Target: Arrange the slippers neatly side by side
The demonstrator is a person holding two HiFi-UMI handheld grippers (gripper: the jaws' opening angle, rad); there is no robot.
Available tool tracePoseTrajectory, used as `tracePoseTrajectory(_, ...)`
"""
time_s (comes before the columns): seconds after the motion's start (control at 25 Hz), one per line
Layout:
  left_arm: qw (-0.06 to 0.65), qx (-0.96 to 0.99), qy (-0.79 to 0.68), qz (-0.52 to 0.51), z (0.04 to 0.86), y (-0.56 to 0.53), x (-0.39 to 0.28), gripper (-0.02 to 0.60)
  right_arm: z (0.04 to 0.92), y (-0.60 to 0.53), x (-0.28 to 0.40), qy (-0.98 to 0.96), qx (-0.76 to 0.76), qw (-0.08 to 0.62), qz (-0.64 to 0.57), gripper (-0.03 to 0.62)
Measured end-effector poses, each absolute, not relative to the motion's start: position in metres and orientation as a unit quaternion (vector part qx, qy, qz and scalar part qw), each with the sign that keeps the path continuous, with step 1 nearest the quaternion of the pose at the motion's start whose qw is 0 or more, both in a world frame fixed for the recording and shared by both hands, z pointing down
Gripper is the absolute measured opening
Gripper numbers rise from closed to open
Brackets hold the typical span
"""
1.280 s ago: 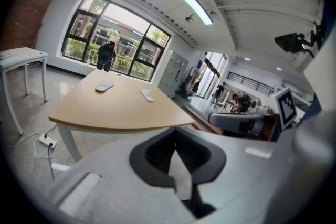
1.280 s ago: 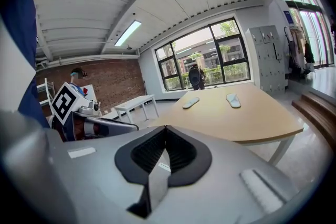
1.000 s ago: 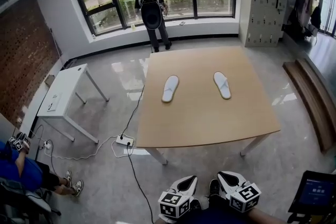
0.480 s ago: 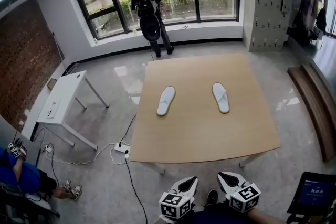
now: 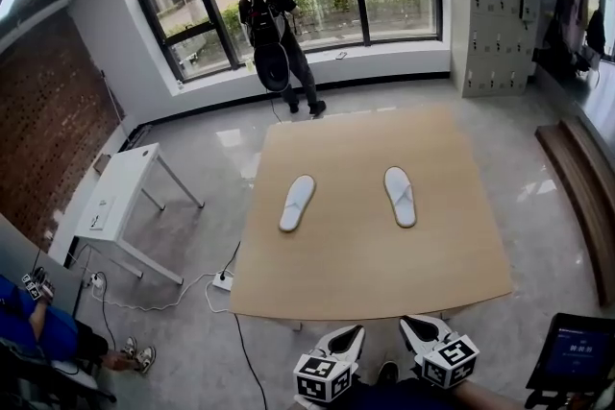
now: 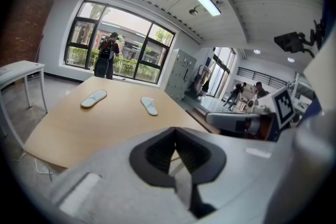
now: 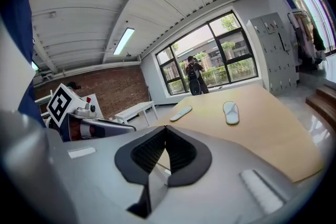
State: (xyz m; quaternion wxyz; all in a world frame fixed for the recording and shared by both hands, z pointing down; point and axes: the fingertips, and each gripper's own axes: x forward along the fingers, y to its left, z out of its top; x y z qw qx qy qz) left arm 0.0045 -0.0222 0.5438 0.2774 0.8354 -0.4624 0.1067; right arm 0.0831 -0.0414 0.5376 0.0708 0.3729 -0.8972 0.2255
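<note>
Both jaws clenched on nothing: left gripper [image 5: 343, 338], right gripper [image 5: 417, 333]. Left slipper [image 5: 297, 203] and right slipper [image 5: 400, 196] lie well apart mid-tabletop [image 5: 365, 264]; a sloppy pinch probably twists one crooked.

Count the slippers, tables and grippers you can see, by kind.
Slippers: 2 (left slipper, right slipper)
Tables: 2 (wooden table, white table)
Grippers: 2 (left gripper, right gripper)
Total: 6
</note>
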Motion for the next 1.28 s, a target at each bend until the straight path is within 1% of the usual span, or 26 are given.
tracePoseTrajectory(0.16, 0.281, 0.832, -0.464, 0.111, 0.551, -0.042, 0.018, 0.005, 0.544, -0.063, 0.094, -0.895, 0.368, 0.067, 0.242, 0.011)
tracePoseTrajectory(0.56, 0.300, 0.833, -0.449, 0.123, 0.566, -0.084, 0.015, 0.005, 0.559, -0.101, 0.092, -0.884, 0.379, 0.086, 0.260, 0.011)
tracePoseTrajectory(0.72, 0.297, 0.841, -0.435, 0.123, 0.567, -0.113, 0.004, 0.005, 0.559, -0.128, 0.086, -0.873, 0.403, 0.084, 0.261, 0.011)
tracePoseTrajectory(1.0, 0.286, 0.859, -0.409, 0.118, 0.559, -0.168, -0.030, 0.005, 0.556, -0.174, 0.054, -0.863, 0.430, 0.083, 0.251, 0.011)
tracePoseTrajectory(1.28, 0.291, 0.867, -0.389, 0.112, 0.564, -0.205, -0.057, 0.005, 0.556, -0.210, 0.029, -0.855, 0.448, 0.092, 0.245, 0.011)
